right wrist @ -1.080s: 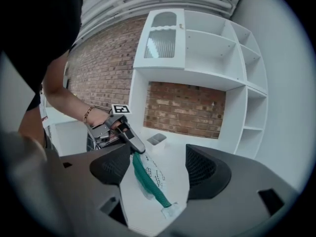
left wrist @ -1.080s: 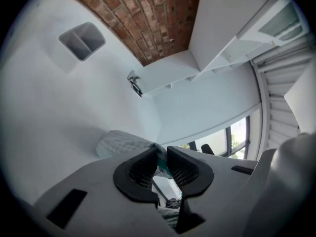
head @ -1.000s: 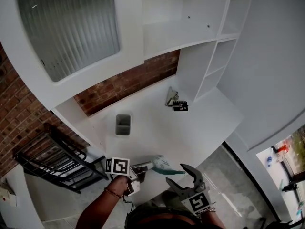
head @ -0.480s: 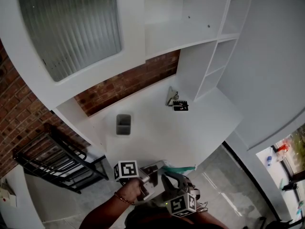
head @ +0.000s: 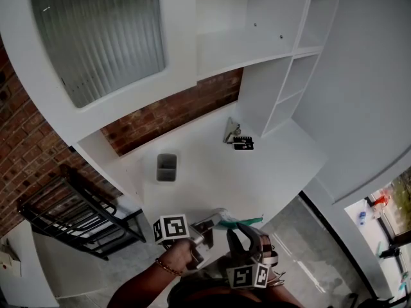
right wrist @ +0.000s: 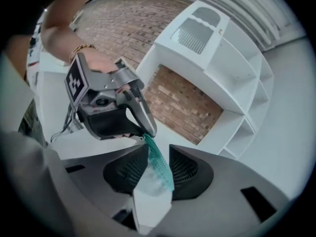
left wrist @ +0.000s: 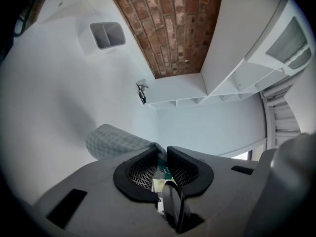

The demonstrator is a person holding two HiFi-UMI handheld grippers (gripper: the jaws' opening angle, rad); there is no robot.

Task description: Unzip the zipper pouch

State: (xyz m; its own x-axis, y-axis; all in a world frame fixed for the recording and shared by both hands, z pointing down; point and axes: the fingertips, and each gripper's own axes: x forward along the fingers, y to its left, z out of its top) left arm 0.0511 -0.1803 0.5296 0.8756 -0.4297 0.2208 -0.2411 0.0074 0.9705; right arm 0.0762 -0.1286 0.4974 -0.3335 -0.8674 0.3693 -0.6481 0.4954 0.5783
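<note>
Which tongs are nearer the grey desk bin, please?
Left. The left tongs, gripping the zipper pouch, are in front of the grey bin; the right tongs, jaws opening around the pouch, lie farther right.

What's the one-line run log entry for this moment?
left gripper: shut on zipper pouch | right gripper: jaws opening, teal zipper edge between them

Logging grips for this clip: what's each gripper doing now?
Left gripper: shut on the zipper pouch.
Right gripper: jaws opening, the pouch's green zipper edge between them, unclamped.
</note>
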